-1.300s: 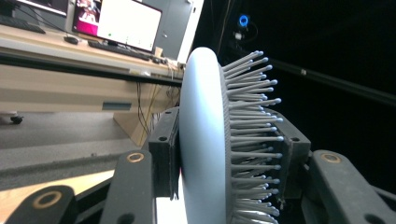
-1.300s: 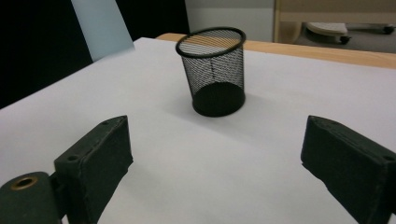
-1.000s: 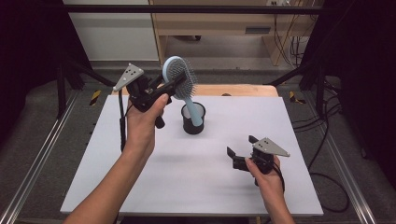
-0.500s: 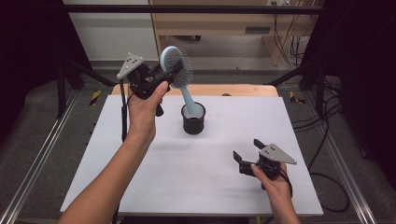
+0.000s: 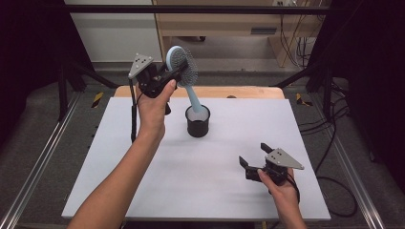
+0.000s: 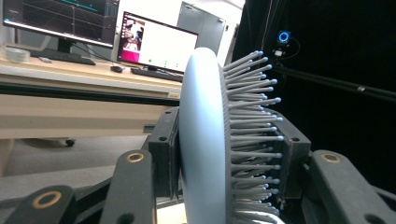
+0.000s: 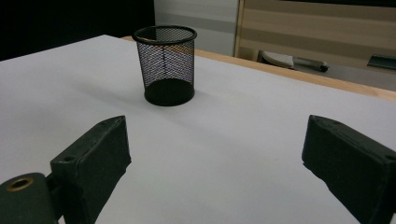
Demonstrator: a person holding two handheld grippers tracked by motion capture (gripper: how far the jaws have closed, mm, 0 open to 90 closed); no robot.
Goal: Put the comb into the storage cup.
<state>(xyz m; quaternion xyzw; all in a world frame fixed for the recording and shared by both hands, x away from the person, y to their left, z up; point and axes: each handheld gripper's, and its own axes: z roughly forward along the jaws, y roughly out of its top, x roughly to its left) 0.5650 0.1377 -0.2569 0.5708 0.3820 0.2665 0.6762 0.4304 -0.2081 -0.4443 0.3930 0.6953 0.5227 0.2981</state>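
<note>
A light blue hairbrush [image 5: 184,67] with grey bristles hangs in the air, my left gripper [image 5: 175,72] shut on its head. In the left gripper view the jaws press the brush head [image 6: 205,140] from both sides, back and bristles. Its handle slants down toward a black mesh cup [image 5: 197,121] standing upright on the white table [image 5: 215,191]. In the right gripper view the cup [image 7: 166,63] looks empty, with no handle inside. My right gripper [image 5: 253,153] is low over the table at the front right, open and holding nothing, its jaws [image 7: 215,154] facing the cup.
A wooden strip [image 5: 248,92] runs along the table's far edge. Metal rails [image 5: 43,157] flank the table on the left, and cables [image 5: 329,143] lie to the right. A desk with monitors [image 6: 154,44] stands beyond the table.
The left gripper has lifted the brush up, drawing its handle out of the cup. The right gripper has drifted a little to the right and toward the person.
</note>
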